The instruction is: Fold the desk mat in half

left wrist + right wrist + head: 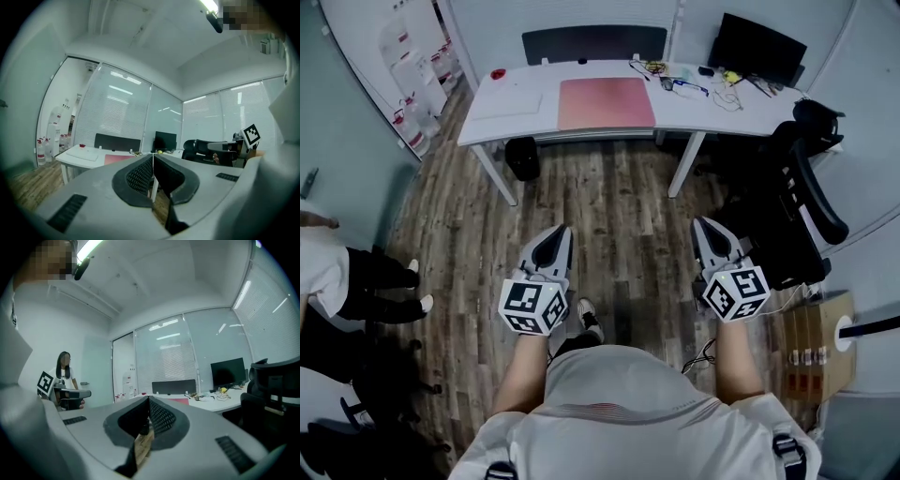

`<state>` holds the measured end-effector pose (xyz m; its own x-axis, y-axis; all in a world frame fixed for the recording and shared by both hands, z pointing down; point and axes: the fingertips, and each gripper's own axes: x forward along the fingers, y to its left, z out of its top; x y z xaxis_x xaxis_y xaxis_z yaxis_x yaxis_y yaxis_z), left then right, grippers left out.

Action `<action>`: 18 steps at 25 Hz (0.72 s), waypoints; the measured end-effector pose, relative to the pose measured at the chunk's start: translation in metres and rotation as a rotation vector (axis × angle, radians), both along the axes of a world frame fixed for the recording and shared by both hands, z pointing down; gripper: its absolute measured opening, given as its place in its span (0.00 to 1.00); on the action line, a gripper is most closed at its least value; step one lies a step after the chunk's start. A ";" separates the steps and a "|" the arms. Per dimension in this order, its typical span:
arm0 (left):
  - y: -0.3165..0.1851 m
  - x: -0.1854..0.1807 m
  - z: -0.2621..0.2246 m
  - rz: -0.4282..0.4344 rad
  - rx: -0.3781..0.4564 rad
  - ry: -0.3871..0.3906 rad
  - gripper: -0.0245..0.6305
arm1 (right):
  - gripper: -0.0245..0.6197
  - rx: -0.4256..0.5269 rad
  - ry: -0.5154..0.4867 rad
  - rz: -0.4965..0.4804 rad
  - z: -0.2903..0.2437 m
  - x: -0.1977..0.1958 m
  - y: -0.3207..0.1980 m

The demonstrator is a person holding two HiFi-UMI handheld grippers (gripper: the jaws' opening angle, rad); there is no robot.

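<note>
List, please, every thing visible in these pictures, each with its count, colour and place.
desk: one, white, far end of the room
mat: one, pink, flat on the desk's middle
monitor: one, black, desk's right end
clutter: several cables and small items, mixed colours, desk's right part
bin: one, black, under the desk
chair: one, black, right of the desk
box: one, brown, floor at right
bystander: one, white top and dark trousers, at left
left claw: one, grey, shut, empty, above the floor
right claw: one, grey, shut, empty, above the floor
</note>
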<state>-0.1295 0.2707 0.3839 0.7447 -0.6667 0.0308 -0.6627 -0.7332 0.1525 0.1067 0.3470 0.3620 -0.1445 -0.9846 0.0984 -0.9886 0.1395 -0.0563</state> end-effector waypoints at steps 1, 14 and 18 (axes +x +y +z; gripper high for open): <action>-0.013 0.003 0.000 0.001 0.002 -0.001 0.06 | 0.12 -0.004 0.008 0.001 -0.001 0.002 -0.013; -0.193 -0.013 0.006 -0.016 -0.043 -0.004 0.06 | 0.12 -0.061 0.053 -0.025 0.007 -0.014 -0.203; -0.239 -0.027 0.007 -0.037 -0.053 0.014 0.06 | 0.12 -0.078 0.055 -0.030 0.012 -0.023 -0.250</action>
<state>-0.1565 0.0319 0.3905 0.7204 -0.6912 0.0571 -0.6865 -0.6991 0.1999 0.0839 0.0973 0.3737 -0.1664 -0.9689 0.1831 -0.9859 0.1667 -0.0139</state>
